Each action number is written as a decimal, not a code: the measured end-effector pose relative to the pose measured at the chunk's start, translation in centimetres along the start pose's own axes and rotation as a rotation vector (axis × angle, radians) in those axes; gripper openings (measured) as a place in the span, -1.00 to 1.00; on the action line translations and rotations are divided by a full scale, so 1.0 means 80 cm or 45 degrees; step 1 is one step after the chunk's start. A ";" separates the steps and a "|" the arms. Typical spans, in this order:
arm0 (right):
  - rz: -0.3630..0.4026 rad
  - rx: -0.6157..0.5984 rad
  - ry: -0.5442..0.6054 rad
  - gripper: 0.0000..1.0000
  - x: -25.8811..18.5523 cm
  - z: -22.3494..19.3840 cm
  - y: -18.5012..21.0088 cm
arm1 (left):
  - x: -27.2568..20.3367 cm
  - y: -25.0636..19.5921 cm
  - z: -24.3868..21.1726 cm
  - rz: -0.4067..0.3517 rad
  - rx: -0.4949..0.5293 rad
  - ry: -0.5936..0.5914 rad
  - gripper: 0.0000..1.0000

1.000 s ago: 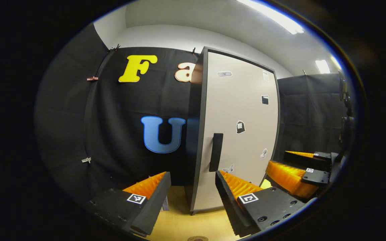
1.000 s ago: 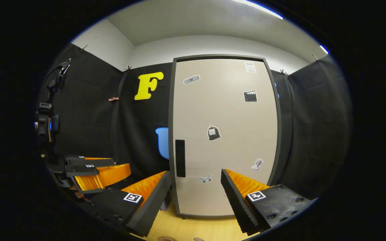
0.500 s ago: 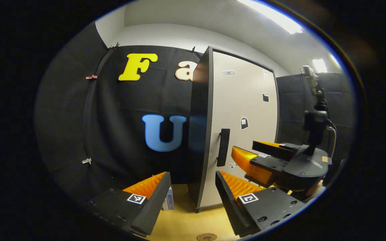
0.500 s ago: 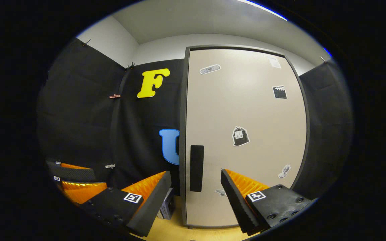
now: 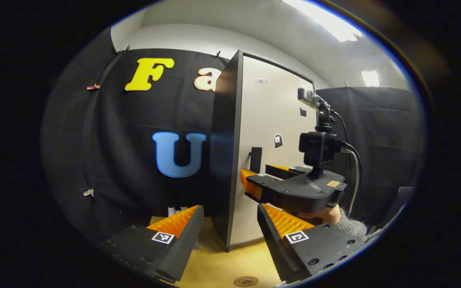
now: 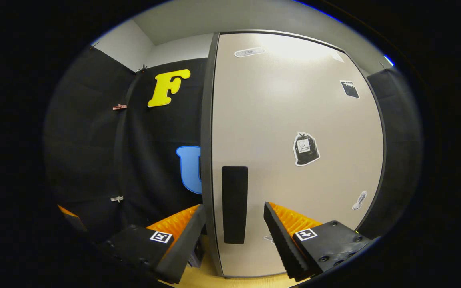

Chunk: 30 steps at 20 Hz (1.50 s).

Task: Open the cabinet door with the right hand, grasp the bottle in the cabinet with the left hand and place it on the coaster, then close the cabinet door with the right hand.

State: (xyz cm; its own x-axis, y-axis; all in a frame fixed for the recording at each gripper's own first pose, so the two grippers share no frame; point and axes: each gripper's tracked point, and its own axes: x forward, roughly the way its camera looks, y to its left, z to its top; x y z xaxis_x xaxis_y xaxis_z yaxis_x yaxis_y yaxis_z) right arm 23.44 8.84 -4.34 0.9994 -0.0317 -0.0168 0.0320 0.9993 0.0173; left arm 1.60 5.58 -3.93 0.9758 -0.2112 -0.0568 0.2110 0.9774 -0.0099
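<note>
The cabinet has a beige door [image 6: 294,120] that stands closed, with a black vertical handle [image 6: 234,204] near its left edge. My right gripper [image 6: 234,207] is open and close to the door, and the handle shows between its two orange fingers. In the left gripper view the right gripper [image 5: 256,173] reaches up to the handle [image 5: 255,159], held by a hand [image 5: 326,214]. My left gripper [image 5: 229,209] is open and empty, off the cabinet's dark side [image 5: 224,160]. A round coaster [image 5: 246,281] lies on the wooden table below. The bottle is hidden behind the door.
The wooden table top [image 5: 218,264] runs under the cabinet. A small box [image 5: 176,210] stands by the cabinet's left side against the black cloth wall. Stickers dot the door [image 6: 305,149]. A camera mast [image 5: 318,140] rises from the right gripper.
The right gripper has moved forward to the door, so the handle now sits between its fingers. The left gripper has shifted a little and stays open. The door is still closed.
</note>
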 end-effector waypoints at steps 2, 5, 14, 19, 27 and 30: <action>-0.041 -0.010 -0.002 0.79 0.009 -0.003 -0.009 | 0.003 -0.002 -0.005 -0.037 -0.021 0.009 0.70; -0.070 -0.013 0.002 0.39 0.020 -0.007 -0.012 | 0.005 0.005 -0.009 -0.045 -0.023 0.015 0.70; -0.089 -0.050 0.052 -0.75 0.015 -0.019 -0.007 | -0.013 0.024 -0.013 0.010 -0.027 0.012 0.71; -0.032 -0.076 0.072 -0.75 -0.034 -0.018 -0.007 | -0.029 0.013 -0.004 0.004 -0.027 -0.015 0.70; 0.004 -0.104 0.065 -0.75 -0.104 -0.014 -0.024 | -0.067 -0.045 0.001 -0.081 -0.004 -0.044 0.70; 0.008 -0.103 0.066 -0.76 -0.127 -0.013 -0.035 | -0.075 -0.066 0.000 -0.115 0.009 -0.050 0.71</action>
State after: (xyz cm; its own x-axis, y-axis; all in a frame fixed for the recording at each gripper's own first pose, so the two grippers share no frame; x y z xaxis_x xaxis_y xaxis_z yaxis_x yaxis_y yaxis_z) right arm 13.20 6.34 -5.24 0.9973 -0.0266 -0.0687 0.0223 0.9978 -0.0631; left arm -5.39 1.71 -3.56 0.9542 -0.2988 -0.0169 0.2988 0.9543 -0.0061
